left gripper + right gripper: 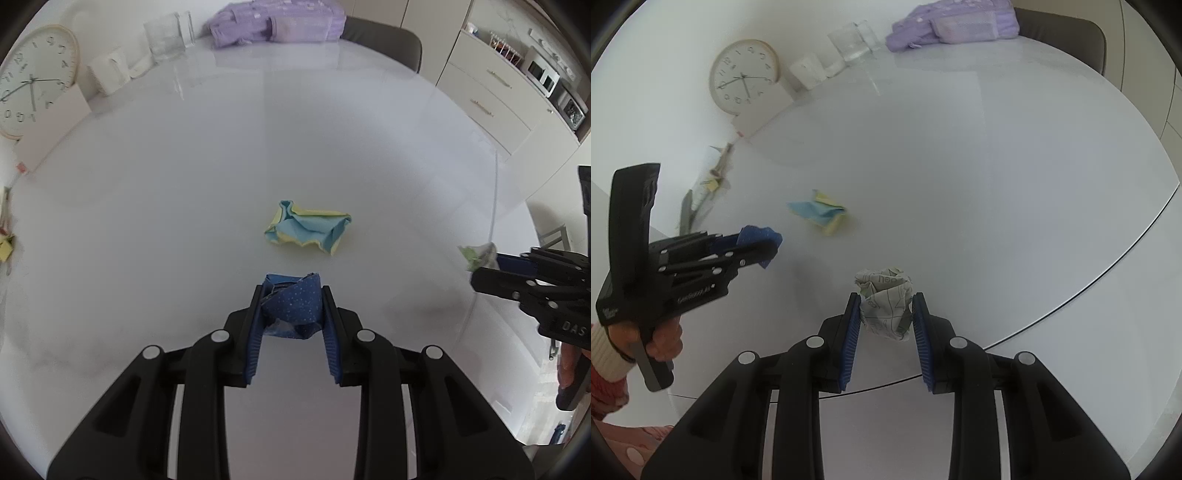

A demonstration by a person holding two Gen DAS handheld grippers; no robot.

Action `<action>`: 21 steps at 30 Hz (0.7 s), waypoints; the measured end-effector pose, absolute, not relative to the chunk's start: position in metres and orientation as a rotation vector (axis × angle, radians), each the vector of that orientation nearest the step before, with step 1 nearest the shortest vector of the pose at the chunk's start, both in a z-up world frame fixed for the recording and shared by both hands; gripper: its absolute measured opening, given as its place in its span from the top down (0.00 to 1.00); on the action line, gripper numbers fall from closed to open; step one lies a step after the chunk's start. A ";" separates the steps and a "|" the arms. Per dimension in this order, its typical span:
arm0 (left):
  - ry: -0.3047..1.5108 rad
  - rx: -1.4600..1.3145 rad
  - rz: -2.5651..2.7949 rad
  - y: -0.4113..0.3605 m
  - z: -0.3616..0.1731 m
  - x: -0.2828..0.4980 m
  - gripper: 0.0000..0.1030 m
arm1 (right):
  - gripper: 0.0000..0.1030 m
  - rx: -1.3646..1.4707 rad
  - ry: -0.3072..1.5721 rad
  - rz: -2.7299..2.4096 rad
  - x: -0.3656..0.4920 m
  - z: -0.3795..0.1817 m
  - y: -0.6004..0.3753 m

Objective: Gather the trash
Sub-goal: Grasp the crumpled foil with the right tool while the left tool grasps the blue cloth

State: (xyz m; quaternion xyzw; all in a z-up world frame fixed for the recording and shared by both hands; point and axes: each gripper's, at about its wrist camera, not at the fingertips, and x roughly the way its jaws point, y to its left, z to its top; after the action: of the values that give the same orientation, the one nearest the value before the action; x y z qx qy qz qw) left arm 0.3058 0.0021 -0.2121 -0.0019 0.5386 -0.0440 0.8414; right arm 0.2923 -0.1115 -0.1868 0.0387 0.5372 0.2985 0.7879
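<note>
A crumpled dark blue dotted paper (293,308) is pinched between the blue pads of the left tongs (292,295), and it is seen again from the right wrist view (759,240), clamped at the tips of those tongs (768,247), which are gripped by a hand (663,338) in a cream-cuffed sleeve. A crumpled ball of white printed paper (886,302) is pinched by the right tongs (886,306), both pads being pressed against its sides; in the left wrist view only a greenish-white scrap of it (478,254) is visible at the tips of the right tongs (480,266) near the right edge.

A third piece, a crumpled yellow and light blue paper (308,230), is left lying on the white bench (184,184), just beyond the left tongs and apart from both (it is seen in the right wrist view (820,212) between the two tools). Along the far side of the bench a round wall clock (35,79) is propped, and a clear glass container (166,37) and a lilac bundle of fabric (277,22) are set beside it. A dark chair back (384,40) is seen behind the bench.
</note>
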 end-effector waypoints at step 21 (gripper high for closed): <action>1.081 0.101 -0.381 -0.077 -0.139 0.086 0.72 | 0.72 0.174 1.090 0.344 0.052 -0.133 -0.182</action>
State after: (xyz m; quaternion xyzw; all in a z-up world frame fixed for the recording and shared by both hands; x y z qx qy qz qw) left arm 0.0855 -0.0769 -0.1391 0.0477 0.5112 -0.1799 0.8391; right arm 0.0522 -0.1819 -0.1330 0.0823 0.5150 0.1624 0.8376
